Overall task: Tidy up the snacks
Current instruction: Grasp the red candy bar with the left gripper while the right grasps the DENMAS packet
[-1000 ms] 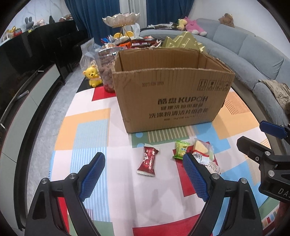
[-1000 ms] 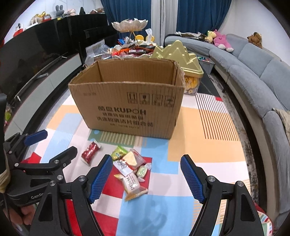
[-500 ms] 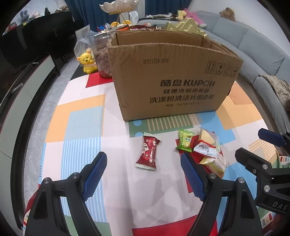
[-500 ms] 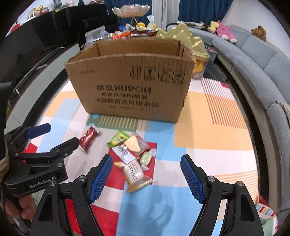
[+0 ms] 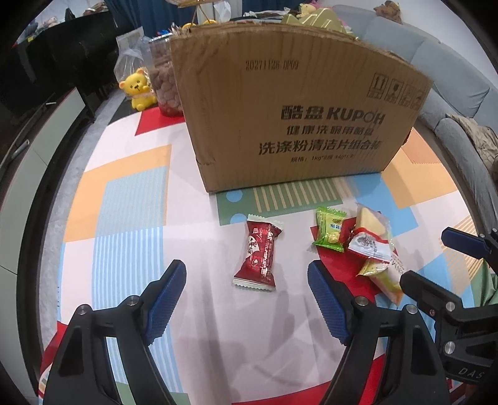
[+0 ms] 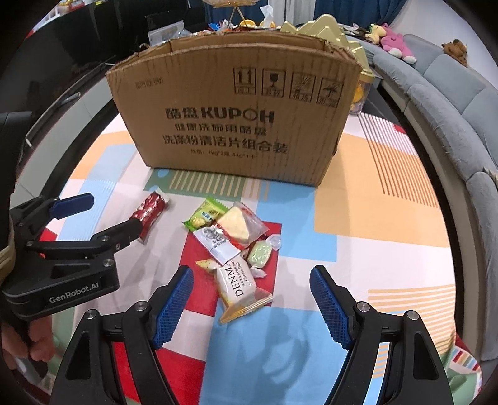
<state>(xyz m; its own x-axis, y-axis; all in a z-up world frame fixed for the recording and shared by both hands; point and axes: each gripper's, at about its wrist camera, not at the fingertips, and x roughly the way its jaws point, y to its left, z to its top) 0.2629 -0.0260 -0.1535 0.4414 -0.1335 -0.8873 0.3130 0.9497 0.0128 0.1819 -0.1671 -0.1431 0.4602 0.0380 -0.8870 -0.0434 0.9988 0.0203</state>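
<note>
An open cardboard box (image 5: 295,118) (image 6: 236,109) stands on the patterned table. In front of it lies a red packet (image 5: 258,252) (image 6: 149,215). To its right is a small heap: a green packet (image 6: 204,215), a cheese wedge (image 6: 238,224), a white-and-red packet (image 6: 218,241), a pale green candy (image 6: 260,254) and a DENMA packet (image 6: 239,286). My left gripper (image 5: 246,271) hovers over the red packet with its jaws closing, the pads clear of it. My right gripper (image 6: 250,274) hangs open above the DENMA packet, not touching it.
A yellow bear toy (image 5: 138,88) and a jar of nuts (image 5: 165,84) stand left of the box. A gold-lidded container (image 6: 323,28) sits behind it. A grey sofa (image 6: 451,87) curves round the right side, and a dark cabinet (image 5: 46,78) runs along the left.
Both grippers have sunk toward the table, so the box and snacks look bigger and nearer. The left jaws have narrowed a little. No snack has moved.
</note>
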